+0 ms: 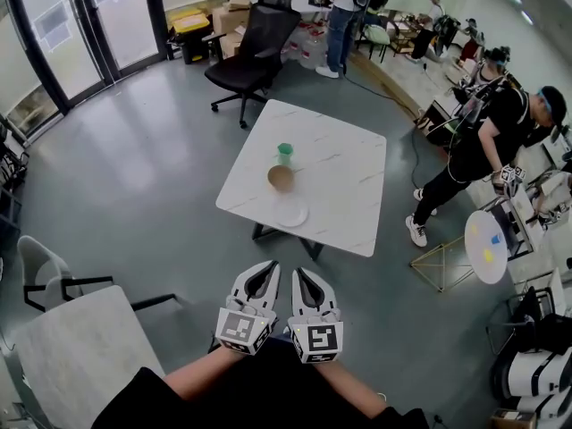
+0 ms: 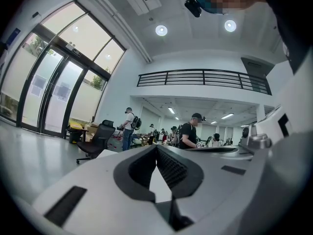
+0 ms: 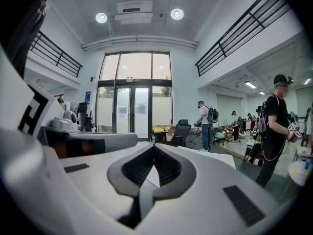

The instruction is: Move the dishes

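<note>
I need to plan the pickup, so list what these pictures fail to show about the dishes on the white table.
- Head view: the small green cup, round brown bowl and flat white plate are too small to tell whether they hold anything.
- Left gripper view: no dish shows; the shut left tongs fill the lower picture.
- Right gripper view: the same, behind the shut right tongs.

quick count of what's out here
one green cup [image 1: 284,153], one brown bowl [image 1: 281,178], one white plate [image 1: 291,213], one white table [image 1: 349,195], one black office chair [image 1: 255,47], and two grippers: left gripper [image 1: 265,268], right gripper [image 1: 301,273].
</note>
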Demonstrator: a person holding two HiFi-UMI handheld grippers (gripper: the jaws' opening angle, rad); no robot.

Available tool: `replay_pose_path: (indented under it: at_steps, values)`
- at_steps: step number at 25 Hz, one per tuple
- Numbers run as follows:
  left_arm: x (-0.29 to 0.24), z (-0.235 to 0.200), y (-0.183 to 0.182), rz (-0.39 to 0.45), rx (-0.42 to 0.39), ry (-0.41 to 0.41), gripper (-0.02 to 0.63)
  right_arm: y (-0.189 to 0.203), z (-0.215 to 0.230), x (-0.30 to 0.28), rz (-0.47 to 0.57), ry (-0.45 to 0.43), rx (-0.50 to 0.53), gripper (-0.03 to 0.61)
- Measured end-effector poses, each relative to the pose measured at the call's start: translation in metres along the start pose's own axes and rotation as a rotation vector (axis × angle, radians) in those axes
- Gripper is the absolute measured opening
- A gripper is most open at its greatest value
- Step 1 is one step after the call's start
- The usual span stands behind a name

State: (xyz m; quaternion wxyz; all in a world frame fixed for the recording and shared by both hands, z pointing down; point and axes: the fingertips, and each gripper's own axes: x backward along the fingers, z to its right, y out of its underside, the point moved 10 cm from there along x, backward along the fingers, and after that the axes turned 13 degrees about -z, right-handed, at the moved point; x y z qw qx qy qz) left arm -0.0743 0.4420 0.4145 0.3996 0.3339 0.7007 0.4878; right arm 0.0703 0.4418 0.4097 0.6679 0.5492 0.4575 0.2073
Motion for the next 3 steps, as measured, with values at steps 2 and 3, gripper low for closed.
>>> replay_pose_path:
  at_steps: [2,3]
  values:
    - [0.0043,-0.0066,0.0019,0.000,-0.001,0.002,0.018,0.0004,-0.0076,-0.0021,-0.003,0.003,0.003,0.017]
    - [0.0063,-0.0100,0.0025,0.001,-0.001,0.003,0.018,0.0005,-0.0112,-0.0032,-0.003,0.005,0.005,0.017]
